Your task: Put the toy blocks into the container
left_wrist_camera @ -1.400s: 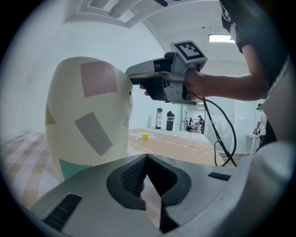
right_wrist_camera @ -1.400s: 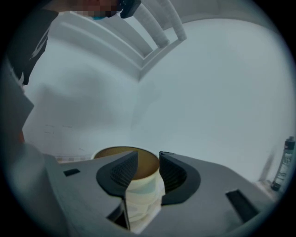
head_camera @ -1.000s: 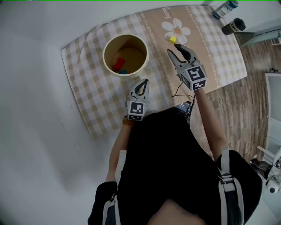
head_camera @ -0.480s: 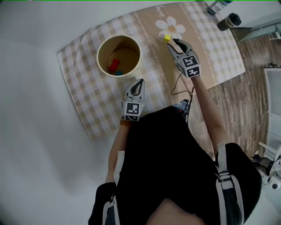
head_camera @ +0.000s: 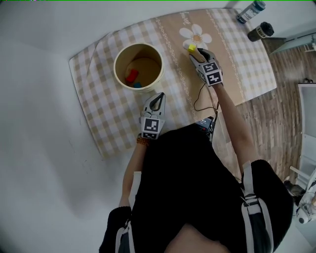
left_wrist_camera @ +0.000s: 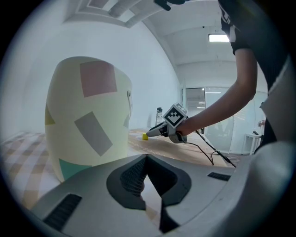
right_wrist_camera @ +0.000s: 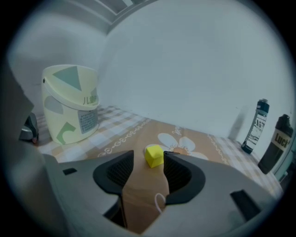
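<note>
1. Covering the white desk [head_camera: 39, 123] is a checked cloth [head_camera: 98, 104] with a tan centre band and a daisy print [head_camera: 196, 35].
2. Container [head_camera: 117, 74]: a cream tub standing upright on the left half of the cloth. Inside it lie a red block [head_camera: 132, 75] and a blue block [head_camera: 138, 84], close together.
3. Left gripper [head_camera: 159, 97]: held low over the cloth just beside the container on the person's side, pointing at its wall [left_wrist_camera: 88, 125]. The fingers are clenched tip to tip with nothing between them.
4. Yellow block [head_camera: 192, 47]: resting on the tan band at the lower edge of the daisy, well apart from the container.
5. Right gripper [head_camera: 194, 51]: lowered to the cloth at the yellow block [right_wrist_camera: 154, 156]. Its fingers are released and have just been opening. The block sits between the fingertips, closer to the right finger [right_wrist_camera: 178, 169]. Contact with that finger cannot be confirmed, and the left finger stands clear of the block.
6. Two bottles [head_camera: 251, 11] [head_camera: 261, 30] stand at the far right corner of the desk, off the cloth.
</note>
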Available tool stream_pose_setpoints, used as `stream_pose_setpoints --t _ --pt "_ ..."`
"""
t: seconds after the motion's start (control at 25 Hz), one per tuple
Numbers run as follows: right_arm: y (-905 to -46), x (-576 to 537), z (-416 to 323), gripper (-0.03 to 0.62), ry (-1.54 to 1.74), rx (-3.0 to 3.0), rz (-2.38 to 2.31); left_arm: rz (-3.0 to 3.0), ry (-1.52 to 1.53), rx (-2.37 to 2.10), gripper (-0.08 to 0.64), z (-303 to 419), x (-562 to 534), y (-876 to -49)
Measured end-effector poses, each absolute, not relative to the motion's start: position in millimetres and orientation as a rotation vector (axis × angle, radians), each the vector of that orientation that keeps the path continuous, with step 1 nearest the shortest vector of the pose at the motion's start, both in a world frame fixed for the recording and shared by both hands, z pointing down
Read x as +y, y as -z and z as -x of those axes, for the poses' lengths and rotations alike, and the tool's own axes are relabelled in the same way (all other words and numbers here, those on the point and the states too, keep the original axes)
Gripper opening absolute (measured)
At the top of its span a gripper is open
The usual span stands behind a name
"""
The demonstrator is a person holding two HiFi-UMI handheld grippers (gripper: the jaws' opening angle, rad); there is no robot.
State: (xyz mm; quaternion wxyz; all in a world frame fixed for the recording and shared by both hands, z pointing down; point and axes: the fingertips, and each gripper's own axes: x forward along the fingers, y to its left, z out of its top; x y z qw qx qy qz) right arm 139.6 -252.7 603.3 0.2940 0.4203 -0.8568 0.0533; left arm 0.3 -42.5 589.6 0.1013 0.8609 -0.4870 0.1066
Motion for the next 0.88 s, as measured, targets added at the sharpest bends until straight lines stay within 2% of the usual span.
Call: stream_pose_setpoints --t 0.56,0.68,0.88 --pt "-627 -280 -136 0.210 -0.186 -2.232 -1.128 -2.544 -0.313 -1.436 0.002 -1 -42 -589" --pt "-628 -283 -136 0.184 -0.175 -2.220 -1.135 -2.546 -0.310 -1.437 0.002 -1 -42 -590" --pt "-628 -282 -136 0.179 -0.169 -2.214 -1.141 -2.546 -0.315 -1.438 0.002 -1 -42 -591"
